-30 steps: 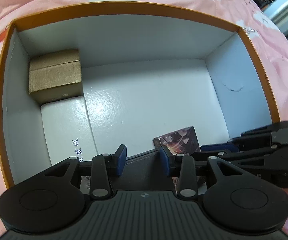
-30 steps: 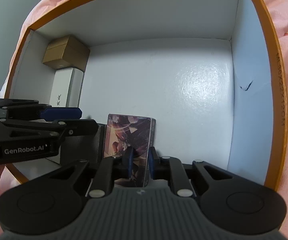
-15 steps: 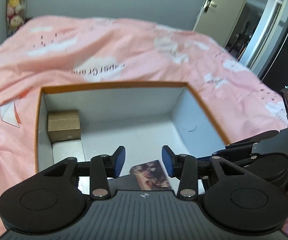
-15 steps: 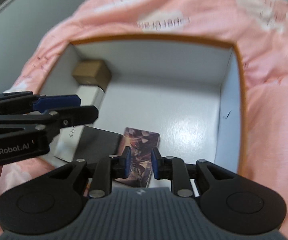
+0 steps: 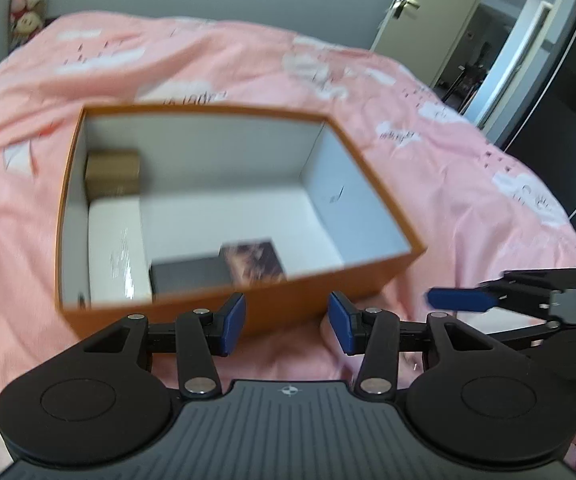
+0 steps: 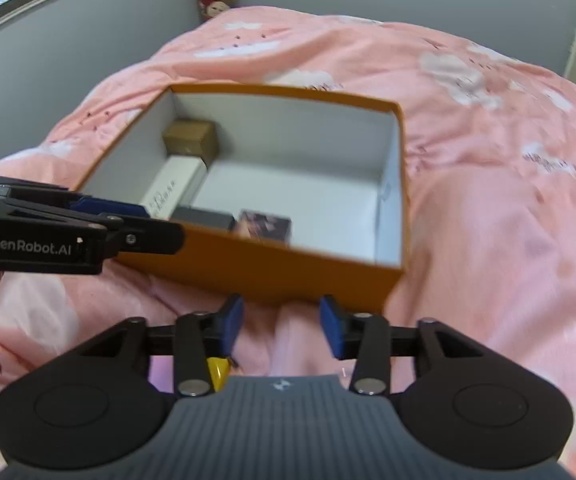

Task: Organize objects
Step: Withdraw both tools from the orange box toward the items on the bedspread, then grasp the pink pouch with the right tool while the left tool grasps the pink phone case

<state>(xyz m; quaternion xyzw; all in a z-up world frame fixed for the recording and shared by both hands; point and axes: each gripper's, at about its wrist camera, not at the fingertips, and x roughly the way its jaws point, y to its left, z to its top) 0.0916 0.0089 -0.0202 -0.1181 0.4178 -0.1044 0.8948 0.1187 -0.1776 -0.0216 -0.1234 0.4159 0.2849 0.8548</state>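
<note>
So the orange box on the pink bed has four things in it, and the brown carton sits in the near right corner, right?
Not quite. The brown carton sits in the far left corner of the orange box, as the right wrist view shows. The rest holds.

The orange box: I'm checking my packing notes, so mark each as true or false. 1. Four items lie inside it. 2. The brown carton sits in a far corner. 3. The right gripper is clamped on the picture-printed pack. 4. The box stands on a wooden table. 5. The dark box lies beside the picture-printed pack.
1. True: the orange box holds four items.
2. True: the brown carton sits in a far corner, with the white box next to it.
3. False: the right gripper is outside the box with nothing between its opening jaws; the picture-printed pack lies inside.
4. False: it stands on a pink bedspread.
5. True: the dark box lies beside the pack.
</note>
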